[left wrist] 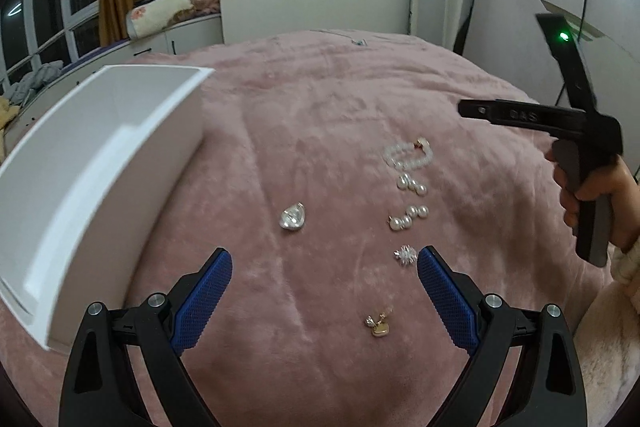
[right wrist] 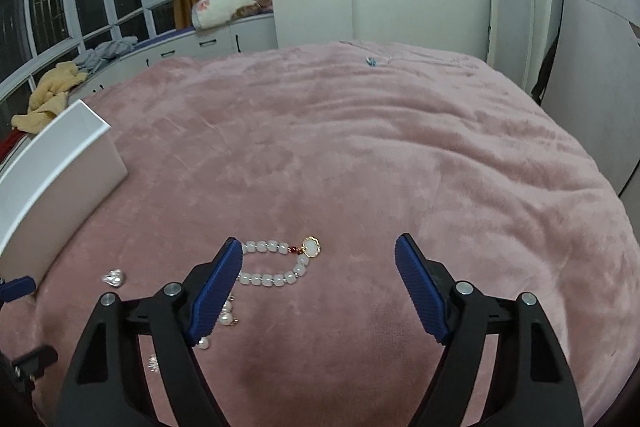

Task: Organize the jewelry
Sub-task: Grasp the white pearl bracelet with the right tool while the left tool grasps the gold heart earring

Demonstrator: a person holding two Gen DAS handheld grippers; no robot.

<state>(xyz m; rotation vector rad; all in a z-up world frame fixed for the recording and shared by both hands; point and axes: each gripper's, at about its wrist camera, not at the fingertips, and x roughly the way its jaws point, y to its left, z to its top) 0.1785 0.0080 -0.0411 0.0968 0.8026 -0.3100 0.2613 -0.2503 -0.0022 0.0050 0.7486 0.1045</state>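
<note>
Both our grippers, left gripper (left wrist: 325, 259) and right gripper (right wrist: 319, 247), hover with blue fingers (right wrist: 218, 291) spread, pinching nothing. On the pink blanket (right wrist: 400, 167) lie a white bead bracelet (right wrist: 276, 263) with gold charm, pearl earrings (left wrist: 410, 201), a sparkly stud (left wrist: 405, 255), a gold pendant (left wrist: 378, 325) and a silvery lump (left wrist: 292, 218), near the white box (left wrist: 92, 163).

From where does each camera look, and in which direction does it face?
Left wrist: sits behind the open left gripper, looking down across the pink blanket at the jewelry; the person's right hand shows.
Right wrist: sits behind the open right gripper, facing the pearl bracelet; no hand shows.
Shared: blanket, bracelet, white box, silver pendant.
</note>
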